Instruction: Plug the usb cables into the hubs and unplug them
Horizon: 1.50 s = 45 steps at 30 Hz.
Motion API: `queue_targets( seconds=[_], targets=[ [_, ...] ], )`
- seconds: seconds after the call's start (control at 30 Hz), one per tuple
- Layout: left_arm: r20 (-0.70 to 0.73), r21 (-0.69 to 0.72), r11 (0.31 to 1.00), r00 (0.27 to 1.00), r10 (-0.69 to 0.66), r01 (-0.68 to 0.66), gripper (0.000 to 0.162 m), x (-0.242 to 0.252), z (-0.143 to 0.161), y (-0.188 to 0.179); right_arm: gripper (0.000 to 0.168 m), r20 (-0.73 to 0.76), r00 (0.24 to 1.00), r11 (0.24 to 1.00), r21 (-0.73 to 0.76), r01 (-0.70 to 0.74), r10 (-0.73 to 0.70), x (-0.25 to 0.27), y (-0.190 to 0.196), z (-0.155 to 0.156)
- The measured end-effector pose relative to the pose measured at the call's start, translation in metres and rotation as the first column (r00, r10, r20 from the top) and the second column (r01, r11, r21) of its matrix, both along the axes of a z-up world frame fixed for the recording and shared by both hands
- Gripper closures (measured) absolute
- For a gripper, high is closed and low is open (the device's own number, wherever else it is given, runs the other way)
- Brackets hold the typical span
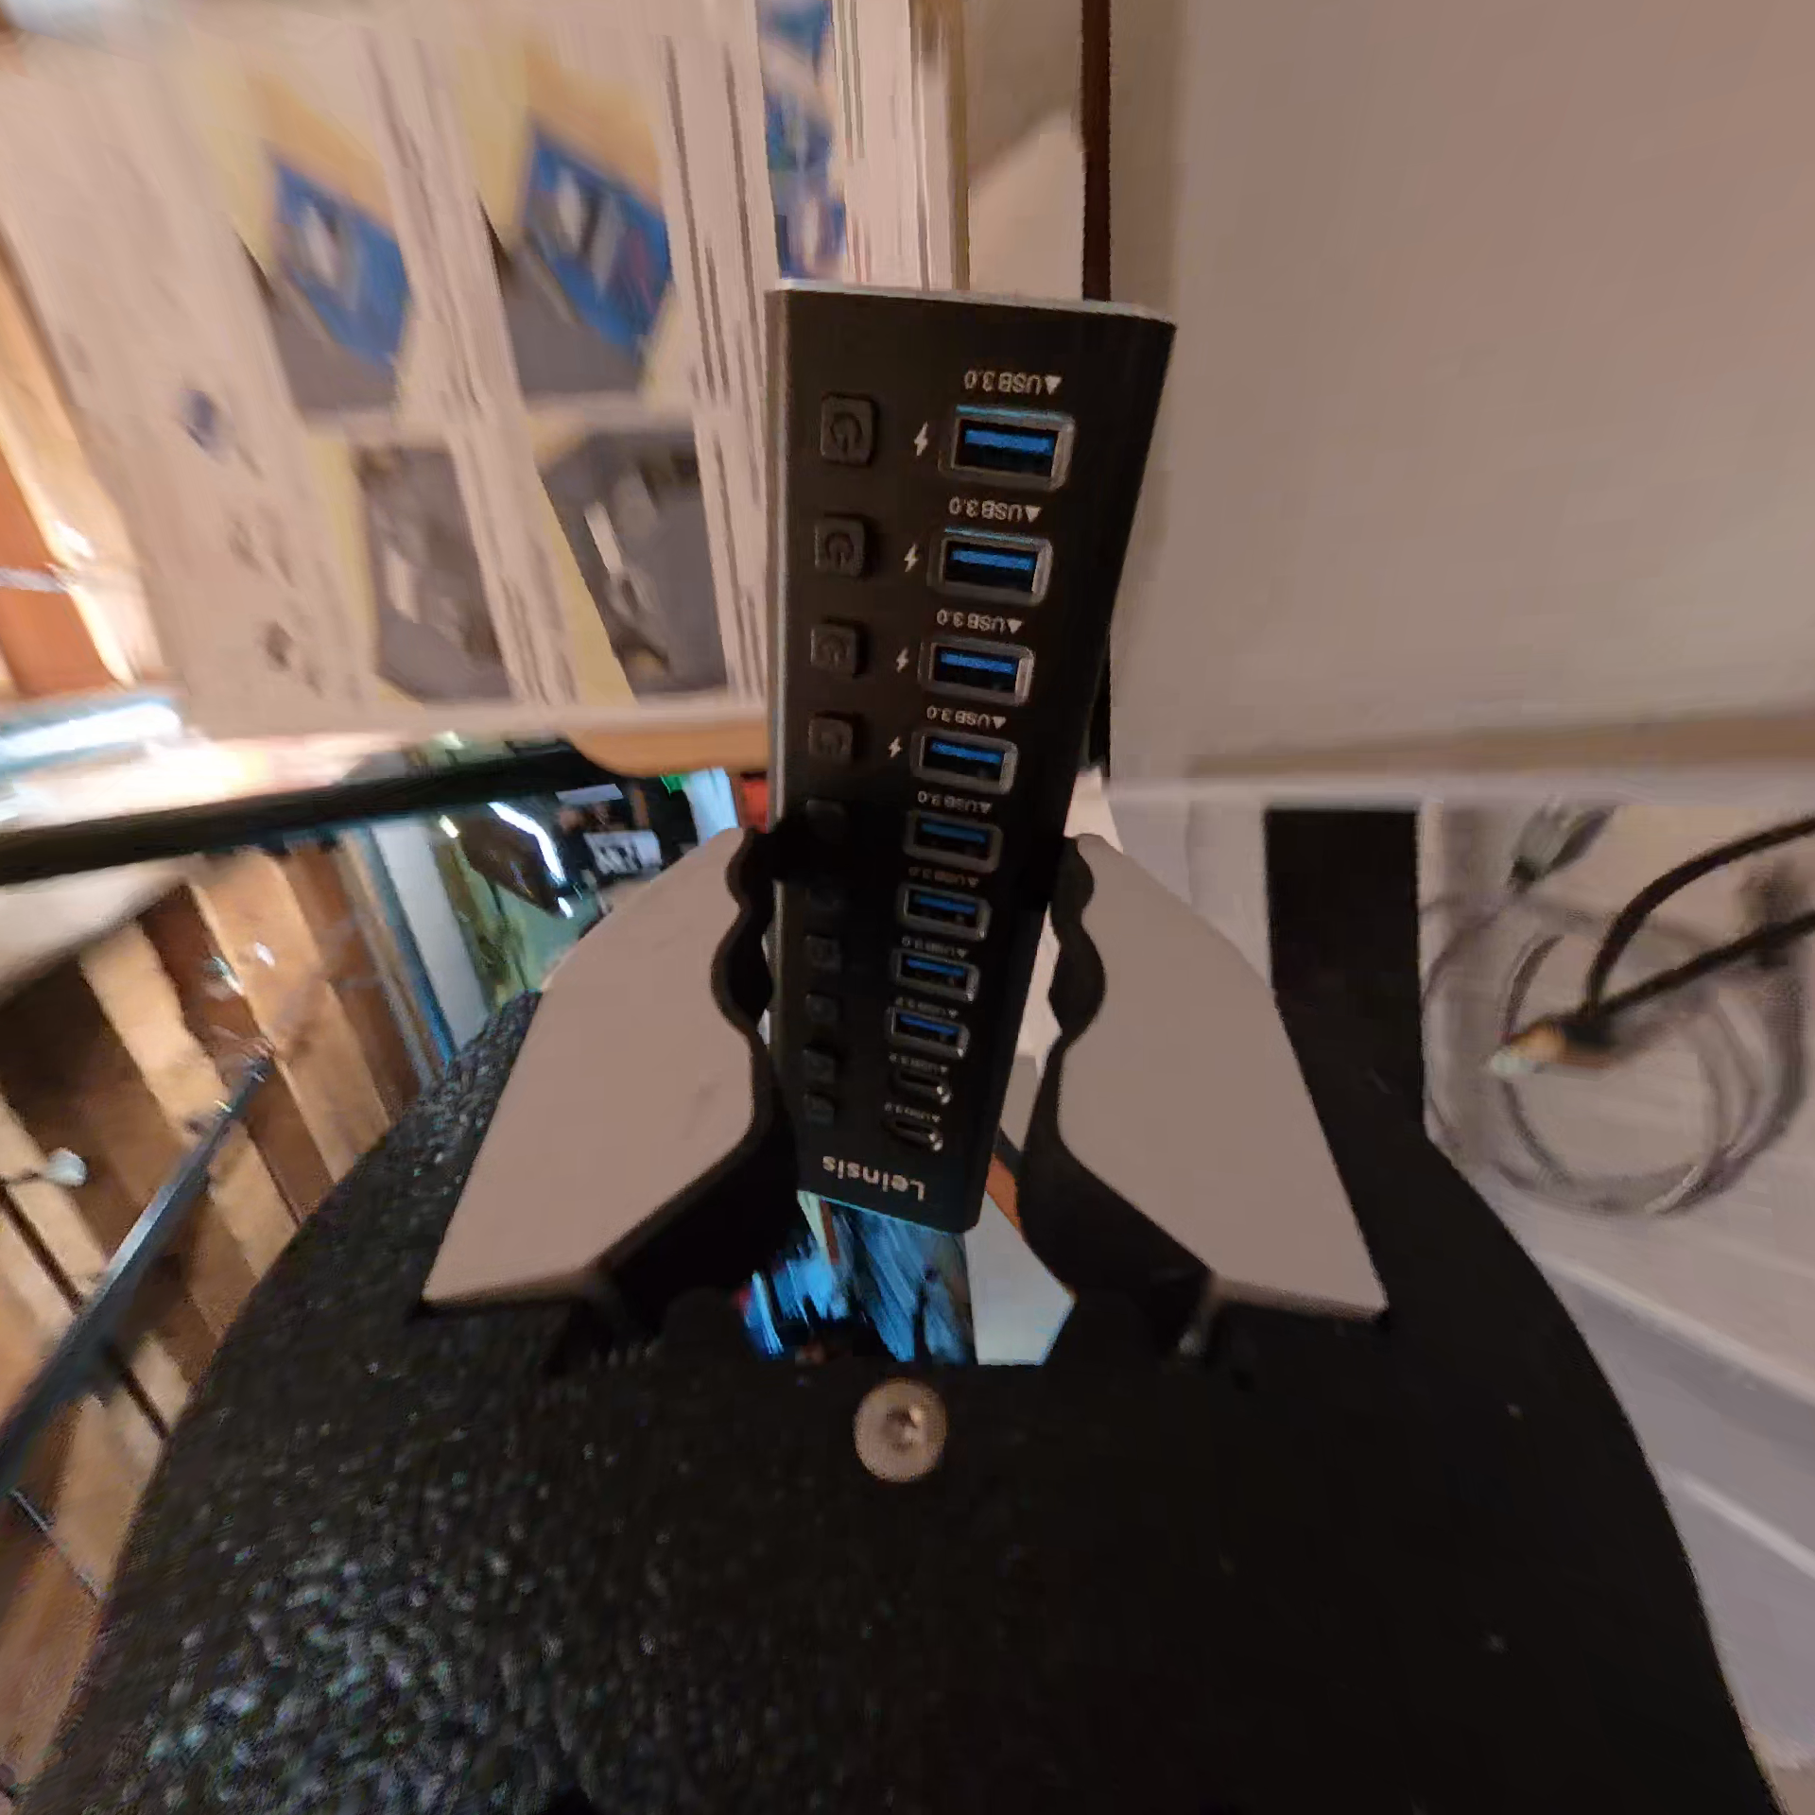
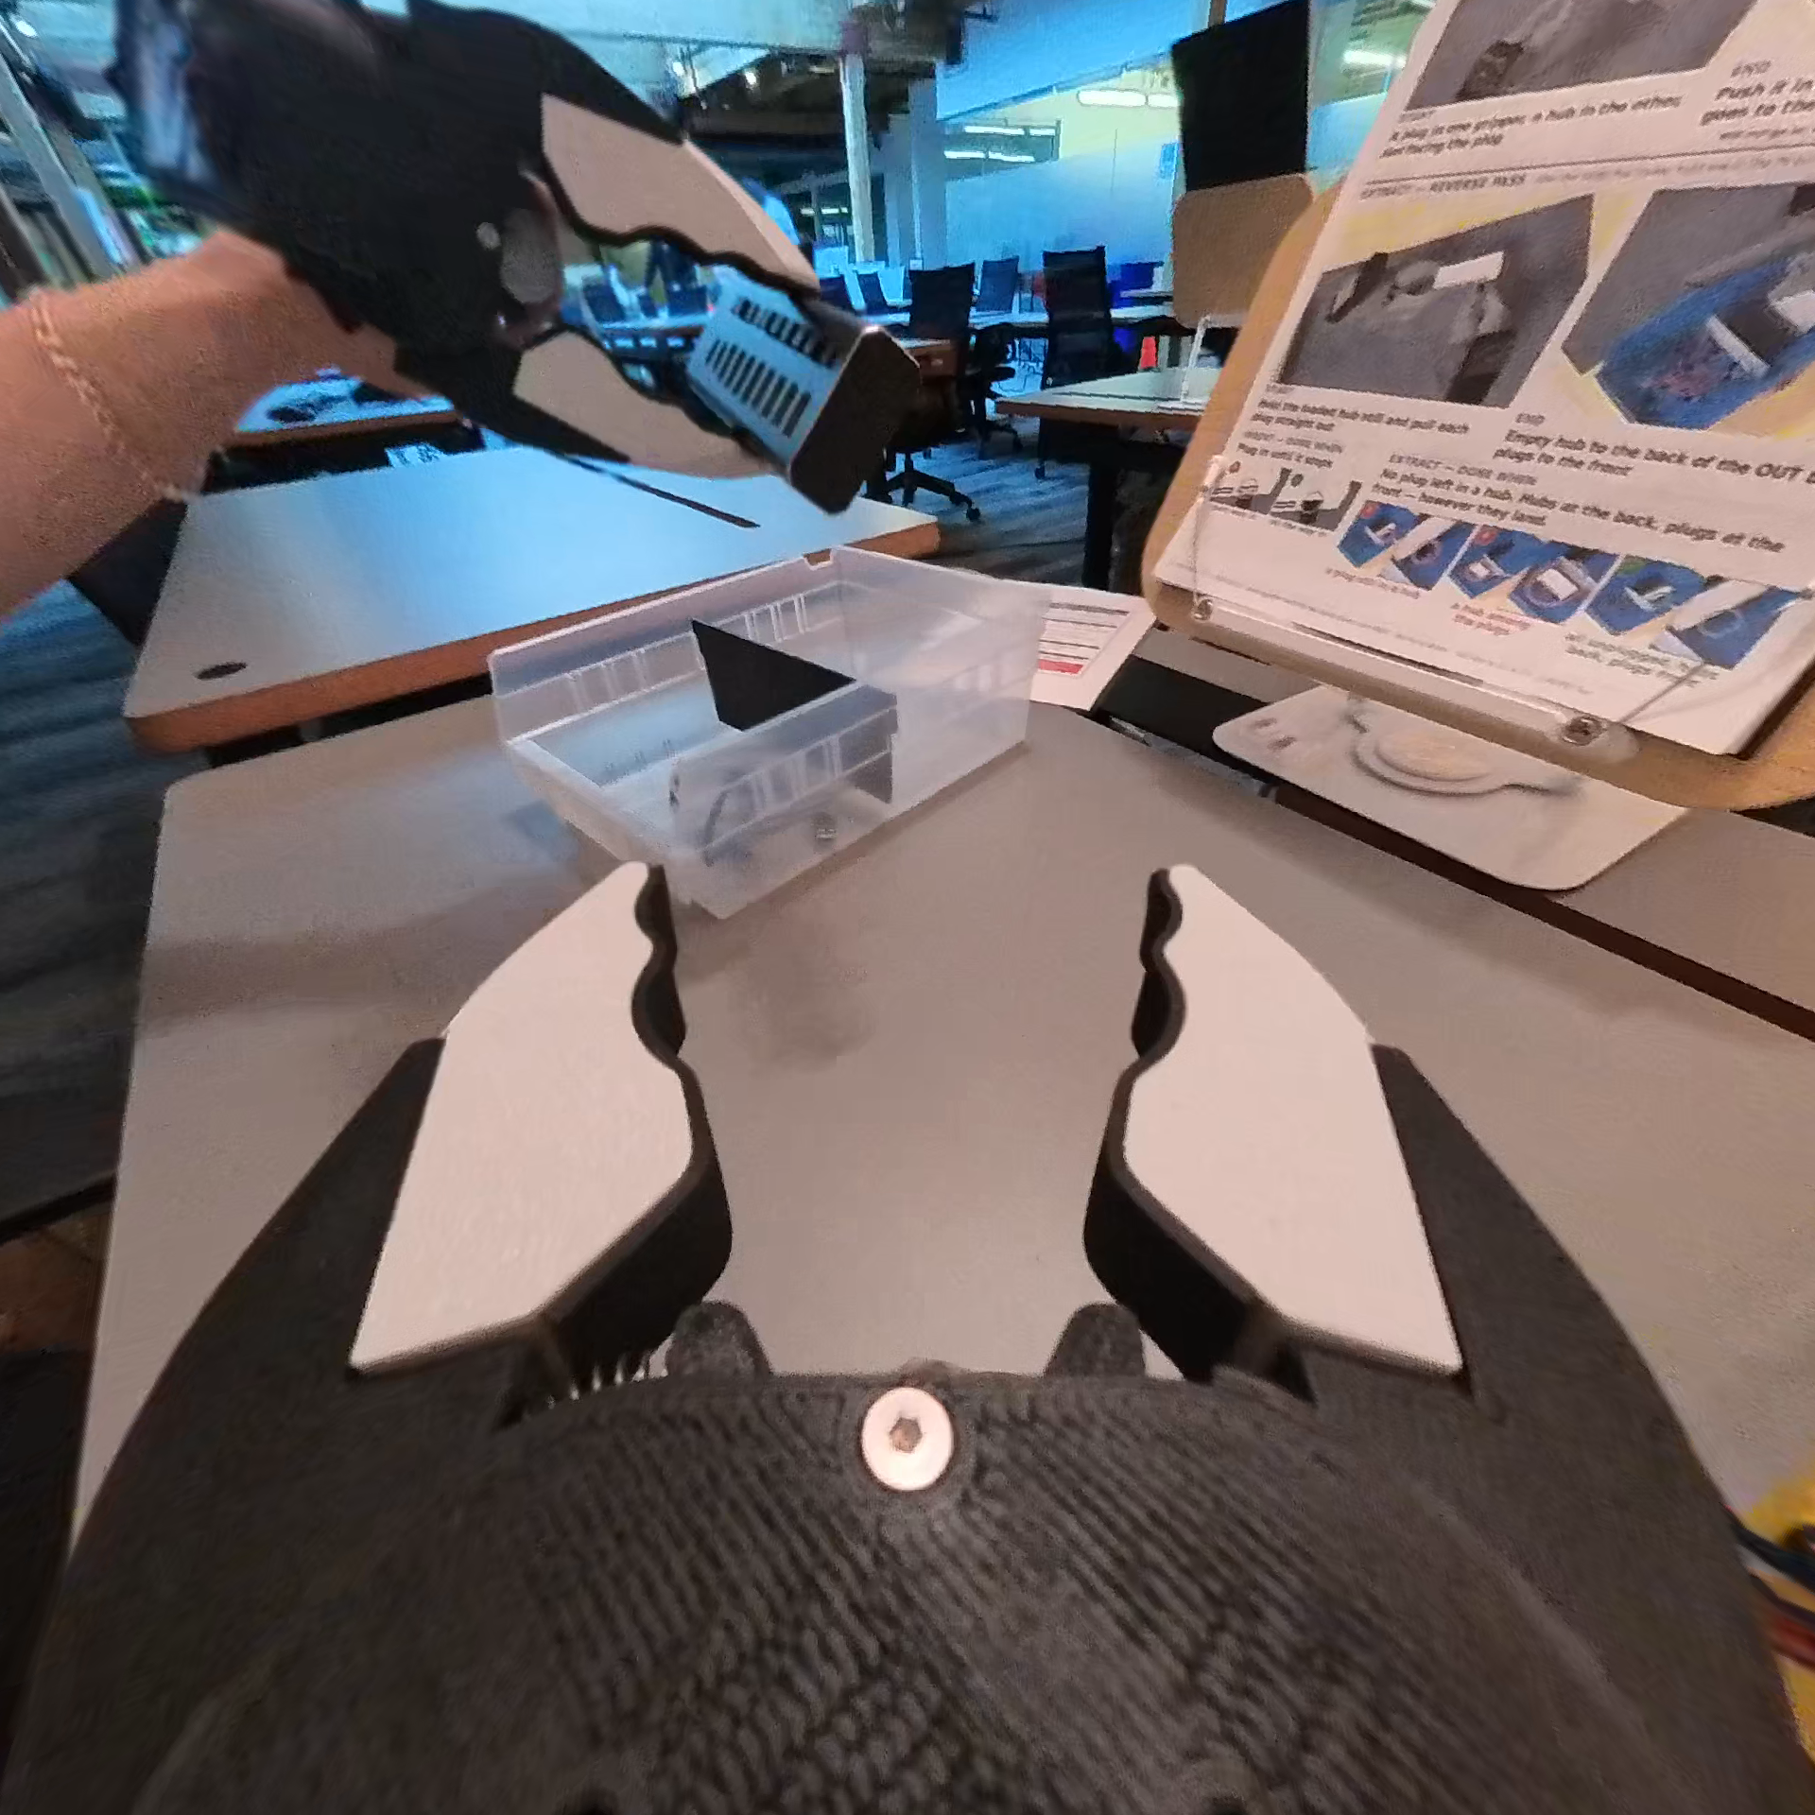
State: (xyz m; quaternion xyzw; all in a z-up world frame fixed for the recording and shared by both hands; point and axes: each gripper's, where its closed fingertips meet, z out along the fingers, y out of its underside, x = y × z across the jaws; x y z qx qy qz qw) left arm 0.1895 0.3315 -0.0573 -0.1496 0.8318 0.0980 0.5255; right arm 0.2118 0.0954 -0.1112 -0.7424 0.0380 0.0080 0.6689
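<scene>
Two grippers in view. Left gripper (image 1: 908,854) clamped on a long black multi-port USB hub (image 1: 967,629), gripping its lower half by the sides, blue ports facing the camera, none occupied. Seen from the right wrist view, same hub (image 2: 805,383) held aloft, above and beyond a clear plastic bin (image 2: 776,727) with a black divider, resting on a grey tabletop (image 2: 904,992). Right gripper (image 2: 908,918) spread wide, holding nothing, hovering over bare table just short of the bin. Coiled grey cable (image 1: 1571,1061) lying on white surface, well apart from the hub. Printed instruction sheet (image 2: 1532,393) propped on a stand at right.
</scene>
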Motion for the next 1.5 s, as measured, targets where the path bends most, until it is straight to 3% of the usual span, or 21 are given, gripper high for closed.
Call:
queue_targets(
  seconds=[0.13,0.23,0.33,0.4,0.53,0.6,0.7,0.73,0.77,0.8,0.87,0.93,0.97,1.0,1.03,1.07,1.13,1.37,1.43,1.5],
  targets=[
    [0.088,-0.008,0.986,0.983,-0.163,0.164,0.108,-0.008,-0.01,-0.096,0.077,-0.099,0.995,0.997,0.079,-0.008,0.016,-0.019,0.014,0.006],
    [0.138,0.004,0.973,0.964,-0.228,0.23,0.108,-0.011,-0.023,-0.147,0.078,-0.148,0.988,0.992,0.125,-0.023,0.041,-0.03,0.017,0.011],
    [0.212,0.019,0.965,0.942,-0.261,0.263,0.108,-0.012,-0.027,-0.181,0.097,-0.115,0.993,0.99,0.143,-0.01,0.027,-0.033,0.016,0.015],
    [0.258,0.029,0.965,0.931,-0.259,0.261,0.108,-0.011,-0.025,-0.192,0.131,-0.089,0.993,0.976,0.209,-0.06,0.08,-0.041,0.011,0.026],
    [0.294,-0.056,0.968,0.931,-0.216,0.243,0.108,-0.009,-0.027,-0.197,0.136,-0.137,0.985,0.958,0.277,-0.068,0.11,-0.04,0.006,0.036],
    [0.334,-0.13,0.957,0.921,-0.203,0.258,0.095,-0.009,-0.025,-0.2,0.138,-0.105,0.986,0.944,0.318,-0.089,0.128,-0.04,0.001,0.042],
    [0.391,-0.404,0.885,0.918,-0.061,0.23,0.079,-0.014,-0.023,-0.193,0.138,-0.081,0.991,0.944,0.322,-0.076,0.108,-0.032,-0.006,0.045],
    [0.388,-0.547,0.806,0.921,0.006,0.225,0.077,-0.017,-0.025,-0.189,0.138,-0.06,0.994,0.943,0.327,-0.064,0.088,-0.029,-0.008,0.046],
    [0.373,-0.694,0.682,0.925,0.069,0.229,0.076,-0.02,-0.03,-0.188,0.138,-0.048,0.996,0.945,0.322,-0.054,0.073,-0.025,-0.01,0.046],
    [0.345,-0.828,0.509,0.929,0.133,0.235,0.076,-0.024,-0.034,-0.188,0.138,-0.048,0.997,0.945,0.325,-0.041,0.059,-0.022,-0.012,0.048],
    [0.227,-0.974,0.033,0.947,0.228,0.226,0.08,-0.031,-0.049,-0.192,0.138,-0.028,0.998,0.943,0.331,-0.044,0.056,-0.019,-0.016,0.05],
    [0.06,-0.889,-0.435,0.978,0.199,0.143,0.083,-0.035,-0.071,-0.203,0.138,-0.021,0.997,0.938,0.342,-0.062,0.073,-0.022,-0.016,0.052],
    [-0.005,-0.783,-0.617,0.991,0.133,0.079,0.087,-0.037,-0.082,-0.212,0.138,-0.014,0.996,0.94,0.332,-0.074,0.084,-0.025,-0.014,0.05],
    [-0.058,-0.66,-0.752,0.996,0.065,0.01,0.089,-0.038,-0.093,-0.22,0.138,-0.007,0.996,0.947,0.309,-0.086,0.092,-0.028,-0.01,0.045],
    [-0.096,-0.541,-0.84,0.995,0.016,-0.039,0.09,-0.039,-0.103,-0.226,0.138,0.007,0.995,0.952,0.291,-0.094,0.097,-0.032,-0.007,0.04],
    [-0.119,-0.454,-0.889,0.993,-0.006,-0.06,0.094,-0.041,-0.112,-0.23,0.138,0.025,0.996,0.959,0.269,-0.087,0.084,-0.033,-0.004,0.036],
    [-0.151,-0.407,-0.911,0.989,-0.003,-0.065,0.096,-0.045,-0.128,-0.239,0.138,0.075,0.995,0.963,0.257,-0.081,0.063,-0.036,-0.005,0.037],
    [-0.12,-0.507,-0.839,0.98,-0.16,-0.199,0.094,-0.064,-0.129,-0.298,0.138,0.06,0.998,0.937,0.346,-0.046,0.027,-0.033,-0.016,0.06],
    [-0.086,-0.388,-0.887,0.968,-0.235,-0.249,0.089,-0.066,-0.118,-0.317,0.138,0.04,0.998,0.915,0.4,-0.058,0.046,-0.036,-0.021,0.069],
    [-0.038,-0.178,-0.933,0.95,-0.311,-0.312,0.086,-0.063,-0.108,-0.331,0.138,0.008,0.997,0.886,0.458,-0.074,0.08,-0.041,-0.027,0.08]
  ],
)
